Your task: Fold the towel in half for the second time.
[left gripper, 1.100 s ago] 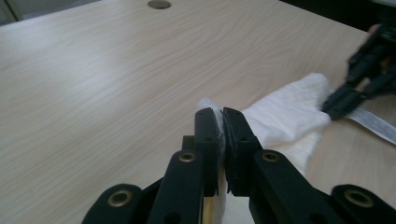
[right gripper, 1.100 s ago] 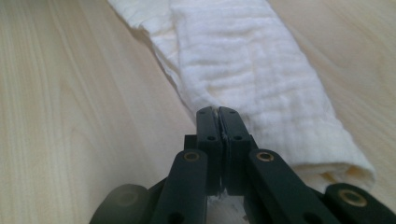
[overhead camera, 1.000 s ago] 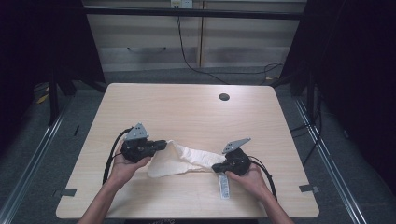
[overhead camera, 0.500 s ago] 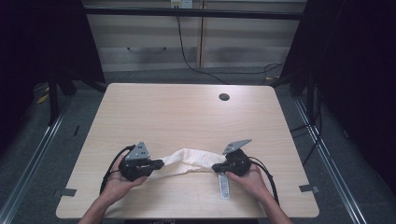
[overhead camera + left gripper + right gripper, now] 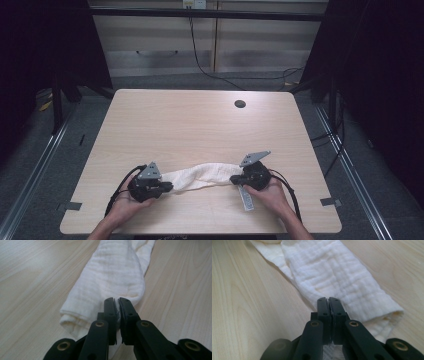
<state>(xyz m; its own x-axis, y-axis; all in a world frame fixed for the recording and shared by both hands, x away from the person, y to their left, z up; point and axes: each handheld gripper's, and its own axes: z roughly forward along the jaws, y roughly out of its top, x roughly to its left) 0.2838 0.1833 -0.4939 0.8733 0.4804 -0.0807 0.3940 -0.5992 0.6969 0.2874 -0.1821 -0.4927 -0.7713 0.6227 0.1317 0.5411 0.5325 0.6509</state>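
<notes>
Cloth [image 5: 202,176]: lying rolled along the table's near edge, stretching between your two grippers.
Left gripper [image 5: 169,186]: you are pinching the cloth's left end, jaws clamped tight.
Right gripper [image 5: 233,178]: you are gripping its right end.
Table [image 5: 190,125]: carrying the cloth.

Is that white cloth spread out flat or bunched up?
Bunched up. The white cloth is gathered into a long narrow roll lying on the table, with the left gripper and right gripper each clamped on one end.

no readable text, labels or signs
</notes>
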